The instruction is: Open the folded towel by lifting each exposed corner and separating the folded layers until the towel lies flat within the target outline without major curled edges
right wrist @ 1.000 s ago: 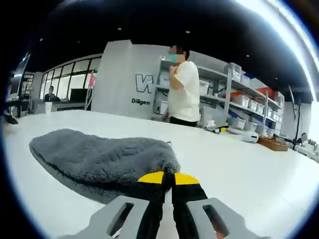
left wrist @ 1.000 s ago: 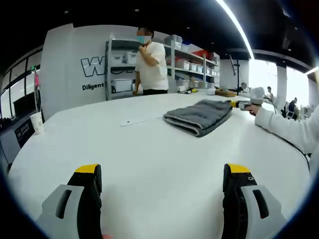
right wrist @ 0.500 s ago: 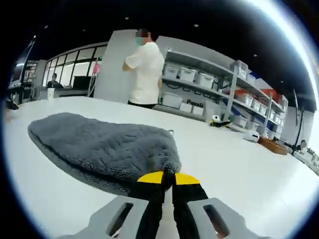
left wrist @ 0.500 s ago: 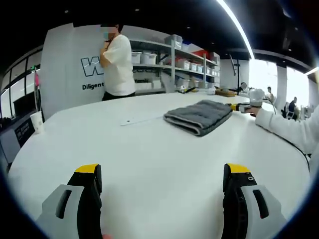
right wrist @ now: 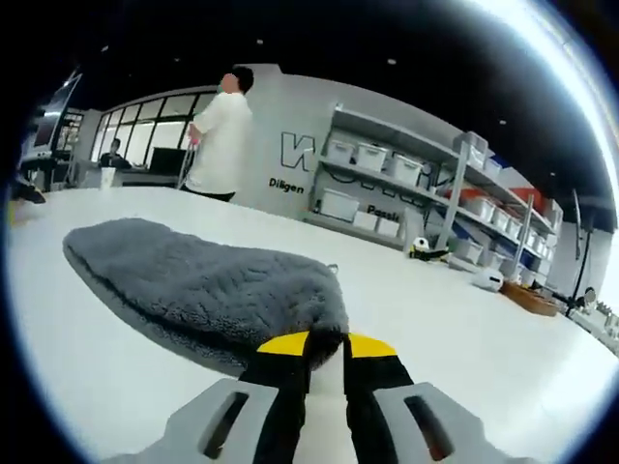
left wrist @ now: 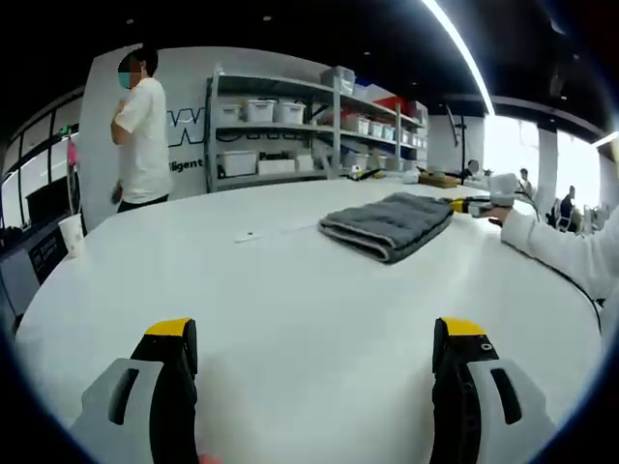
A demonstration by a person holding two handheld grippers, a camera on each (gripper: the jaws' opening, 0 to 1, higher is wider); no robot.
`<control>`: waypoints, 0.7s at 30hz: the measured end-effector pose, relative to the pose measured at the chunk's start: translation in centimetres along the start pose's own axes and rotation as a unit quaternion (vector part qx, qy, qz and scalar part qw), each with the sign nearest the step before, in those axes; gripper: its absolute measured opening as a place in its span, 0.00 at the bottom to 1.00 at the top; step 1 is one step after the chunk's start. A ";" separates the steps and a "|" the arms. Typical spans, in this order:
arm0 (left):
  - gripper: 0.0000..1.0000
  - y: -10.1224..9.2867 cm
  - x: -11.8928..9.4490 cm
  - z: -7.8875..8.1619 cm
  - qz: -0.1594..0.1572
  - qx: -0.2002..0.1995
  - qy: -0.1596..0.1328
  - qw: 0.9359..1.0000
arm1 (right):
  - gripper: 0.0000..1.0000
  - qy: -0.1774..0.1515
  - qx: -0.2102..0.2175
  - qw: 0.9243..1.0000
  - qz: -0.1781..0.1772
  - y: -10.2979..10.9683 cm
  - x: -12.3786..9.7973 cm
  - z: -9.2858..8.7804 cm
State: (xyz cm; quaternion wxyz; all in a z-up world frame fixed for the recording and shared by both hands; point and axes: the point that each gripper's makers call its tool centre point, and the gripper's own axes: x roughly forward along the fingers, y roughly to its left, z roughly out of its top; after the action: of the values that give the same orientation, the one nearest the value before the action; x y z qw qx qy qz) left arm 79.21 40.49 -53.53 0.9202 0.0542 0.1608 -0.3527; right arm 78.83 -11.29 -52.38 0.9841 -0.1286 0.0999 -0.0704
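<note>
Folded towel [right wrist: 208,280] on table [left wrist: 290,300]. Right gripper [right wrist: 327,344] fingers nearly together at towel's near edge, grip unclear; left gripper [left wrist: 314,338] fingers apart.

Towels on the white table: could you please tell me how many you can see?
1. A single folded grey towel lies on the white table, far ahead of the open left gripper; the right gripper is at its near corner.

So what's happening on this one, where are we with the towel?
A person is working a folded grey towel on a white table with two handheld claws. The right claw is at the towel's near corner, jaws almost closed there; whether it grips fabric is unclear. The left claw is open, well short of the towel. The towel is still folded. A person in white stands behind.
</note>
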 end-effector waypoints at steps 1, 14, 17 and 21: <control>1.00 0.0 0.0 0.0 0.000 0.000 0.000 1.000 | 0.14 -0.005 0.002 1.000 -0.001 -0.1 -0.1 0.2; 1.00 -0.3 0.1 0.0 -0.004 0.002 0.000 1.000 | 0.53 -0.061 0.047 0.996 0.040 0.8 -2.7 3.0; 1.00 -0.3 0.2 -0.1 -0.005 0.003 0.002 1.000 | 0.59 -0.070 0.072 0.992 0.072 1.9 -3.3 3.4; 1.00 -0.4 0.4 -0.3 -0.008 0.004 0.005 1.000 | 0.69 -0.073 0.077 0.990 0.091 2.6 -4.1 3.6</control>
State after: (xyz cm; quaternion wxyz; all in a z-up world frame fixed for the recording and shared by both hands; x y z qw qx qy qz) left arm 79.10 39.99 -53.95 0.9162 0.0584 0.1639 -0.3610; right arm 75.96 -7.31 -48.93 0.9981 -0.0472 0.0332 0.0217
